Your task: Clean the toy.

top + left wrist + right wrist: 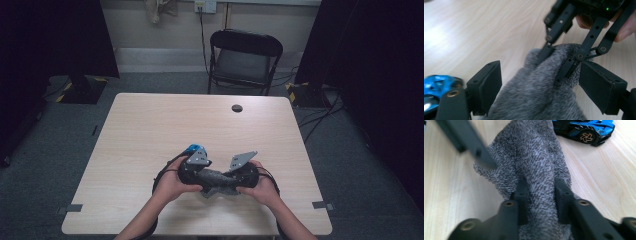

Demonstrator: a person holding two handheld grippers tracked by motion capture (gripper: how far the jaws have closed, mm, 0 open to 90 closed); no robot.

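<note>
- The bench (150, 130), pale wood grain, takes up the middle of the high view; its far half is bare apart from a small dark round grommet (237, 108) toward the upper right of its top
- A black folding chair (243, 59) stands beyond the bench's far edge, at the top centre of the high view, well apart from the work
- The grey towel (536, 167), a fuzzy bunched cloth, lies in the lower middle of the high view, stretched between the 2 hands; in the right gripper view it runs up the centre of the frame
- The right tool (541, 195) is pinching a fold of the towel: its 2 jaws stand close together with the cloth squeezed between them
- The left tool (539, 87) stands spread wide, with the towel lying between its jaws but the pads not pressing on it; the right tool shows at the upper right of that frame, nipping the cloth's far end
- A blue toy car (584, 130) sits on the bench at the upper right of the right gripper view, just beside the towel; in the high view it peeks out above the left hand (172, 182)
- Judged step: the towel is being handled with one end gripped and the other not yet taken
- The next move likely calls for the left tool to close on the cloth, taking care not to nudge the car
- No containers are on the bench, so nothing is held in any
</note>
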